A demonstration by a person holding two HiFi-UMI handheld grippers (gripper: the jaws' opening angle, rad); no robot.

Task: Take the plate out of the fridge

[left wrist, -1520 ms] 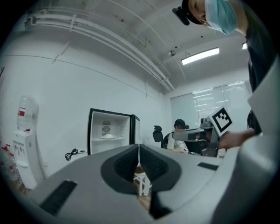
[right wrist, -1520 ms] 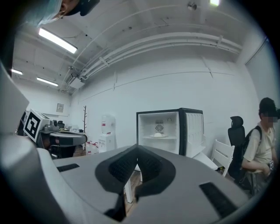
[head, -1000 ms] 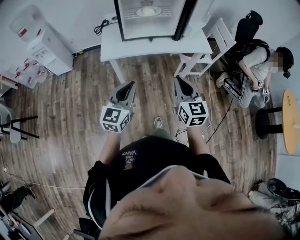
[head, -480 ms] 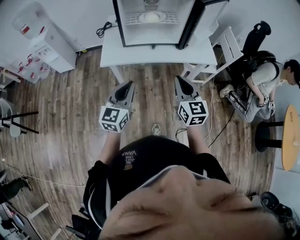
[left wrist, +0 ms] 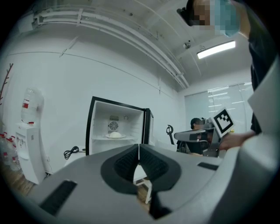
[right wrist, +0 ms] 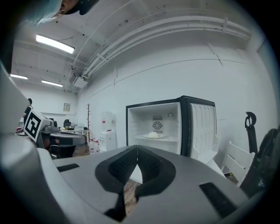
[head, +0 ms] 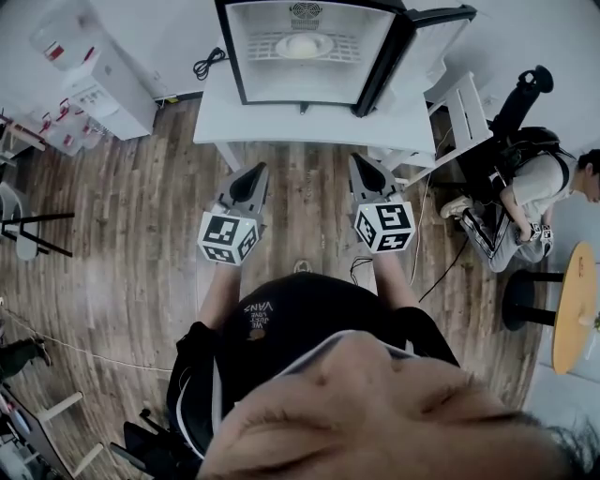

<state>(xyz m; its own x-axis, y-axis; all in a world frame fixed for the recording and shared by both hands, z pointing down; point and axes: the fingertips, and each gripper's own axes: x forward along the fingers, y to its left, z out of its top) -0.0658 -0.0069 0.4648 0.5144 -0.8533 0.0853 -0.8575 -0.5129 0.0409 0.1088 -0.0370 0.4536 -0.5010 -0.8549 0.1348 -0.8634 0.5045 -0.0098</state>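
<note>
Approach step: left gripper (left wrist: 139, 149) and right gripper (right wrist: 137, 151) both pressed together, empty, well short of open fridge (head: 230, 52); plate (head: 303, 45) on its shelf; next move likely needs closing in, jaws spread.

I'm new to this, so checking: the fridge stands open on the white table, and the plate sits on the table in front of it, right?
Not quite. The fridge does stand open on the white table, but the plate sits on the shelf inside it, as the head view shows.
</note>
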